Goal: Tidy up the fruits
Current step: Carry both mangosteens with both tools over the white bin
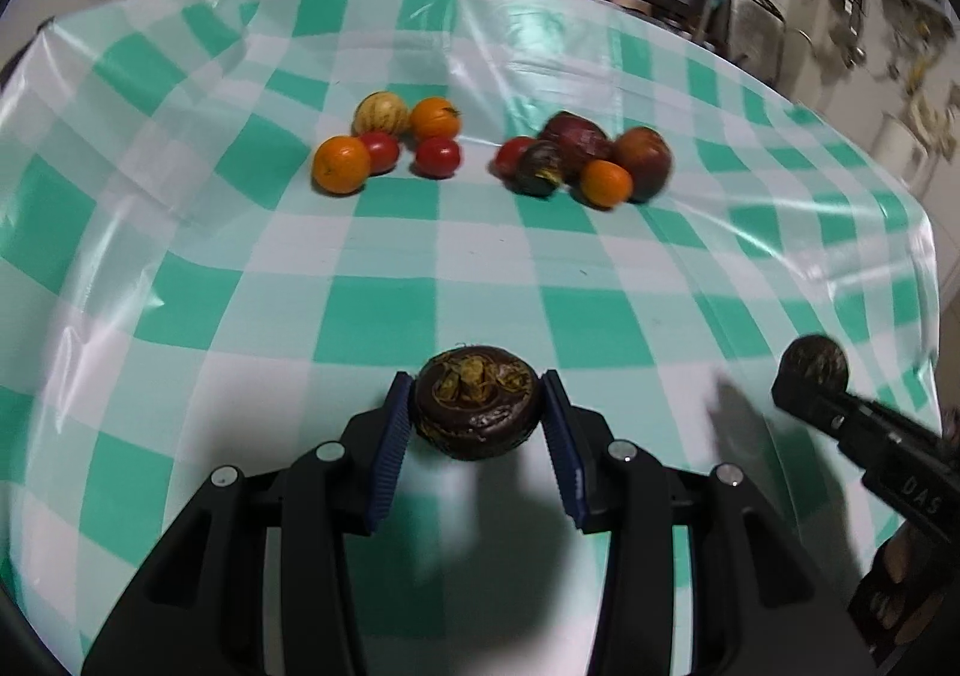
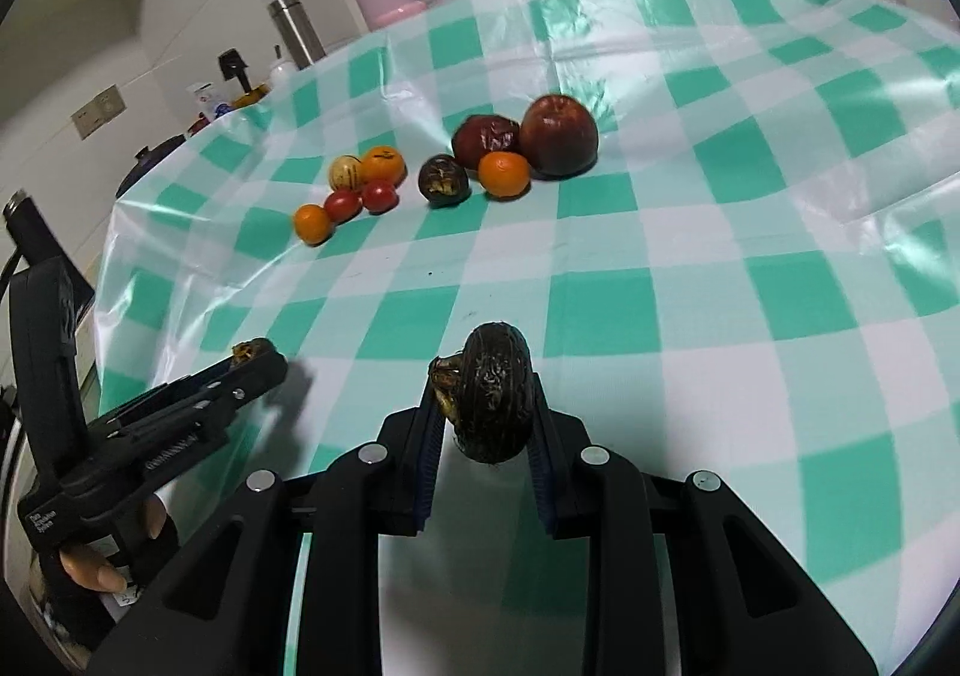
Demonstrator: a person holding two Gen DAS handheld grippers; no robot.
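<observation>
A: Report the table from left to right.

B: On the checked tablecloth (image 1: 384, 316), the left cluster holds a striped fruit (image 1: 379, 113), two oranges (image 1: 341, 164) and two tomatoes (image 1: 438, 156). The right cluster, set apart from it, holds a third tomatoes-type red fruit, a dark mangosteen (image 1: 540, 167), a small orange (image 1: 606, 183) and two dark red apples (image 1: 643, 161).

A: Gripper condition?

B: The left gripper (image 1: 477, 406) is narrowed onto a flat mangosteen (image 1: 477, 403), calyx facing up, both blue pads on its flanks. The right gripper (image 2: 483, 406) is at its tightest, clamped on a second mangosteen (image 2: 495, 400) turned edgewise, stem to the left. Both fruits are clear of the cloth, near the front edge.

A: Hazards?

B: Judged from the grip: the right fruit is held across its narrow dimension, on curved skin, so it may rotate or squirt out during transport. Excess clamping could bruise the rind. On release, a round fruit may roll on the slick plastic cloth and strike the right cluster, scattering it. The two grippers travel near each other; converging paths risk a collision.
</observation>
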